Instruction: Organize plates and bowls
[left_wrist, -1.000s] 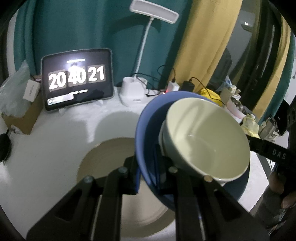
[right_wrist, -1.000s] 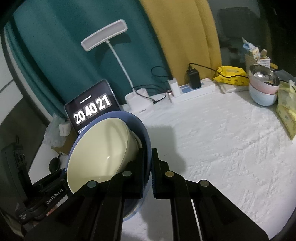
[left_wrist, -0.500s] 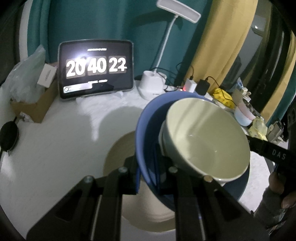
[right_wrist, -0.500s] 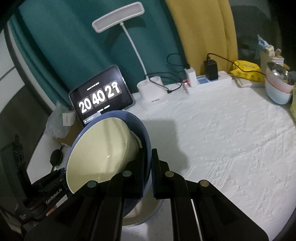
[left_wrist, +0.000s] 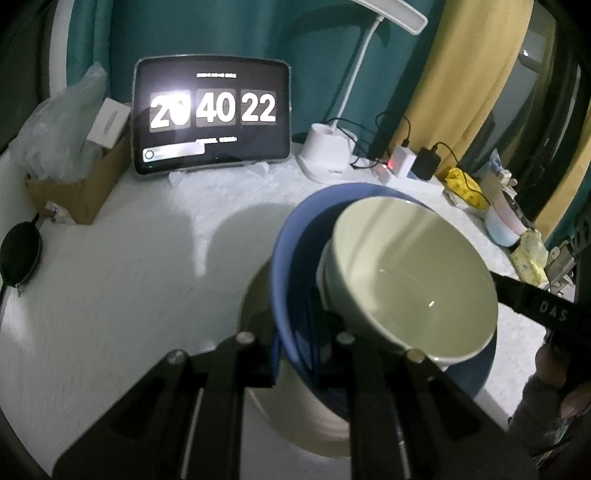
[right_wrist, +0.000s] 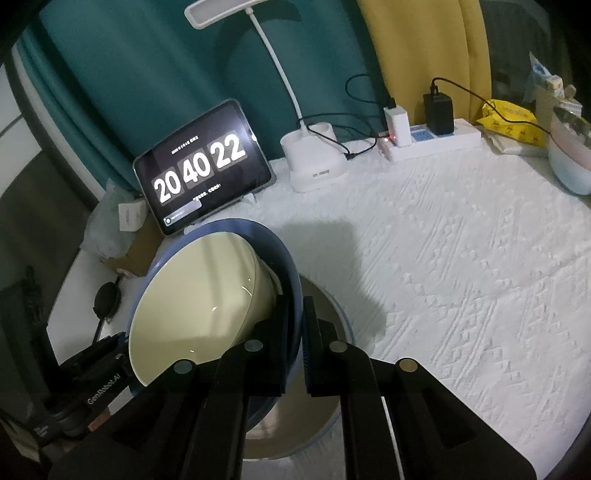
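Observation:
A blue plate (left_wrist: 291, 236) carries a pale cream bowl (left_wrist: 410, 266) and hangs between both grippers. My left gripper (left_wrist: 295, 343) is shut on the plate's near rim. In the right wrist view my right gripper (right_wrist: 295, 321) is shut on the opposite rim of the blue plate (right_wrist: 284, 258), with the cream bowl (right_wrist: 195, 299) resting inside it. Directly beneath, a large beige plate (left_wrist: 295, 424) lies on the white tablecloth; the beige plate (right_wrist: 321, 402) shows under the right fingers too. The blue plate hides most of it.
A tablet clock (left_wrist: 212, 114) leans at the back beside a white desk lamp (left_wrist: 328, 155) and a power strip (right_wrist: 432, 142) with chargers. Stacked pastel bowls (right_wrist: 569, 162) stand far right. A cardboard box (left_wrist: 79, 188) and a black round object (left_wrist: 20, 254) sit at the left.
Both grippers have carried the blue plate and bowl toward the back and downward; the beige plate now lies almost wholly under the blue one, and the tablet looks nearer.

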